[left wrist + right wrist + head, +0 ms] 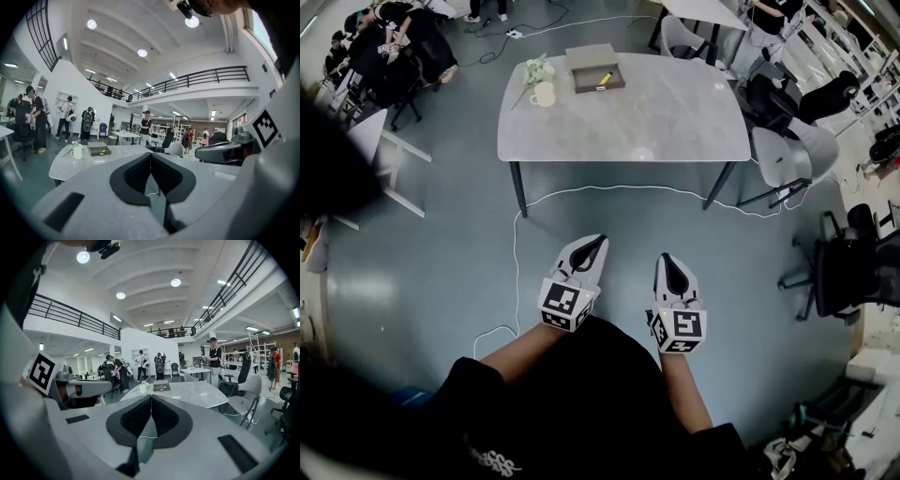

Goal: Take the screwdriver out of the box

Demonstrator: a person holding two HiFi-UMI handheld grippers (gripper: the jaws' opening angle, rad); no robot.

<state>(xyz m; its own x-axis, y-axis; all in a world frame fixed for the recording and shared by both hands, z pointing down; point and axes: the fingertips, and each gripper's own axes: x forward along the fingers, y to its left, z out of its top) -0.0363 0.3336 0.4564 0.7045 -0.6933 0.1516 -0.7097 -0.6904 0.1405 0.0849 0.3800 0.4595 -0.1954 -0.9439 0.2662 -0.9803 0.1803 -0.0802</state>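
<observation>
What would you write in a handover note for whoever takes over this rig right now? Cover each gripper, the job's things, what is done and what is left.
Left gripper: jaws together, nothing between them.
Right gripper: jaws together, empty too.
Both are held close in front of the person, over the floor, well short of the table.
The box sits open at the far side of the table, beside a white mug. The yellow-handled screwdriver lies inside it.
Done: nothing yet.
Left: walk up to the table, open a gripper, grasp the screwdriver and lift it out of the box.
</observation>
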